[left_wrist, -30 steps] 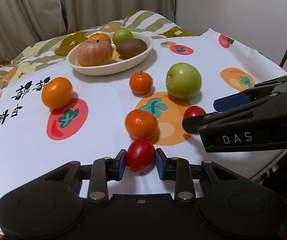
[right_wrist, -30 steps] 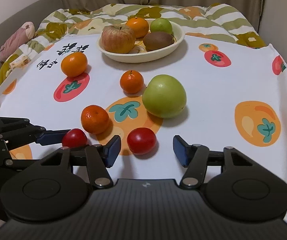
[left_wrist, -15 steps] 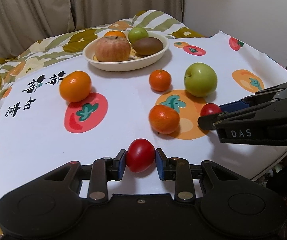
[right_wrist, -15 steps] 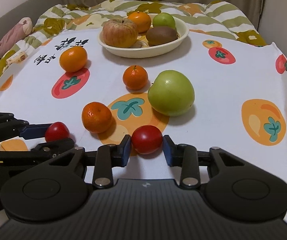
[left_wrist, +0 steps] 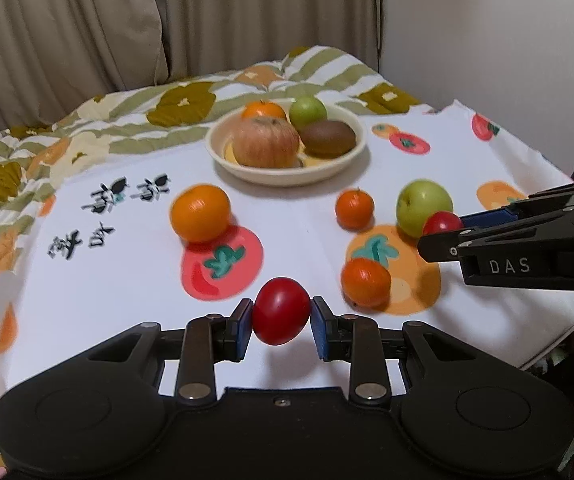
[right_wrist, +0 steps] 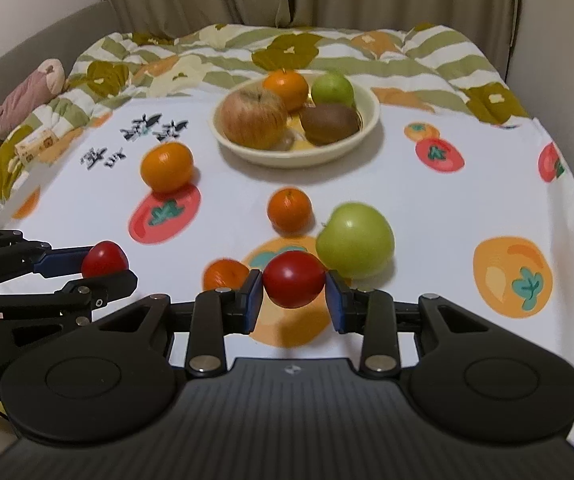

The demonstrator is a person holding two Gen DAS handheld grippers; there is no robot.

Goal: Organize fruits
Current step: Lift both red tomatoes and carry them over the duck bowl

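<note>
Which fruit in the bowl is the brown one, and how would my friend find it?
Look for the cream bowl at the far end of the fruit-print tablecloth. Inside it, on the right at the front, lies the kiwi, beside the big streaky apple. It is the only brown, dull-skinned fruit; its neighbours are orange, green or reddish.

Bare tablecloth (left_wrist: 135, 280) lies open between the large orange (left_wrist: 200, 213) and small tangerine (left_wrist: 354, 208), up to the bowl (left_wrist: 287, 174). The green apple (right_wrist: 354, 240) and near tangerine (left_wrist: 366, 282) crowd the right.

two red tomatoes (left_wrist: 281, 311) (right_wrist: 294, 284) held aloft; oranges (left_wrist: 200, 212), green apple (right_wrist: 354, 240) lie before fruit-filled bowl (right_wrist: 361, 133).
</note>
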